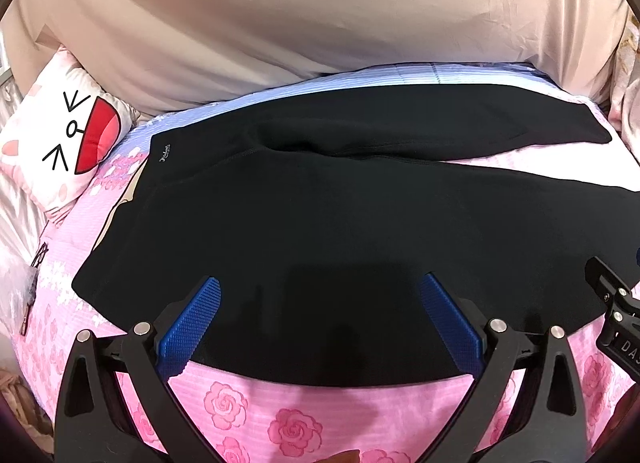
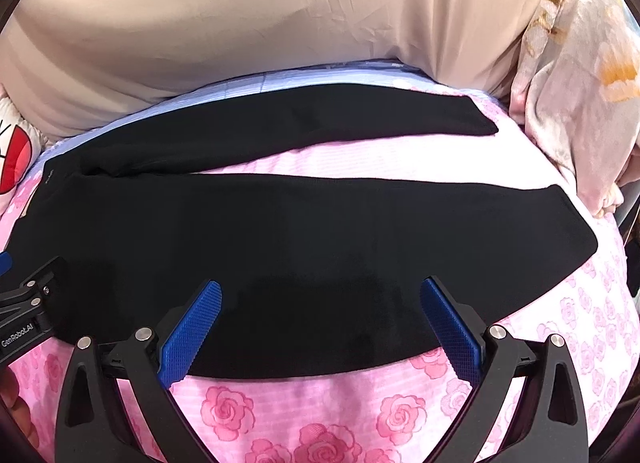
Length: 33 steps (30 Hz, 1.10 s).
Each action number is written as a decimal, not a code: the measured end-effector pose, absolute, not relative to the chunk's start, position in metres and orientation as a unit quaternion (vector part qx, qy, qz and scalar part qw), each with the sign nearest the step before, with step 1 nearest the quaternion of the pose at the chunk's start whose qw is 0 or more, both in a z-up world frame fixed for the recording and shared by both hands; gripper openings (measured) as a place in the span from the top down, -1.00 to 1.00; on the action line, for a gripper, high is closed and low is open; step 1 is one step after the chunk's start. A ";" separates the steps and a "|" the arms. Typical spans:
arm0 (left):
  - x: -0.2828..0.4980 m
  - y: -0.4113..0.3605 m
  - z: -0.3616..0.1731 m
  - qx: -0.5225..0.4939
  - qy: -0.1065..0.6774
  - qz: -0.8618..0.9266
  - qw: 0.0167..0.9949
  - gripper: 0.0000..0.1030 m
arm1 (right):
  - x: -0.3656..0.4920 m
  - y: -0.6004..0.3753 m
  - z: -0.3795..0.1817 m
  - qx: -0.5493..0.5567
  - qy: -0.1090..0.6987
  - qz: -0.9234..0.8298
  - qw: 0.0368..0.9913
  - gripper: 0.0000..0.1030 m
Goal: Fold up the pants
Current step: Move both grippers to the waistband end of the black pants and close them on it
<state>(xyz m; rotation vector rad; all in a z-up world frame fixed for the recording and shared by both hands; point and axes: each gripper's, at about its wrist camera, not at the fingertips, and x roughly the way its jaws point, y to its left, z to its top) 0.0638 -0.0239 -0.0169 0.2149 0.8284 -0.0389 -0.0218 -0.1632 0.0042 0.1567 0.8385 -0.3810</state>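
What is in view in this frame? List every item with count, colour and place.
pants: 1, black, spread flat on the bed, legs apart
bedsheet: 1, pink with roses, under the pants
blanket: 1, beige, bunched behind the pants
cartoon pillow: 1, white and red, far left
floral fabric: 1, pale pink with orange, far right
left gripper: 1, black with blue pads, jaws open over the near pant edge
right gripper: 1, black with blue pads, jaws open over the near leg
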 end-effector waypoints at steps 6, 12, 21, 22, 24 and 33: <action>0.070 -0.019 -0.020 0.103 0.406 -0.020 0.908 -0.91 | -0.017 -0.167 0.004 0.073 0.408 -0.196 0.889 -0.90; 0.074 -0.017 -0.019 0.106 0.402 -0.019 0.909 -0.91 | -0.013 -0.176 0.013 0.058 0.401 -0.214 0.889 -0.90; 0.119 0.007 -0.008 0.082 0.402 -0.008 0.912 -0.91 | 0.021 -0.270 0.045 0.087 0.356 -0.222 0.903 -0.90; 0.129 0.015 -0.006 0.076 0.401 0.009 0.913 -0.91 | 0.035 -0.301 0.046 0.083 0.358 -0.231 0.901 -0.90; 0.141 0.029 -0.006 0.062 0.400 0.028 0.914 -0.91 | 0.057 -0.348 0.039 0.089 0.369 -0.239 0.894 -0.89; 0.207 0.083 0.008 -0.003 0.389 0.034 0.921 -0.91 | 0.152 -0.506 0.006 0.113 0.417 -0.237 0.870 -0.65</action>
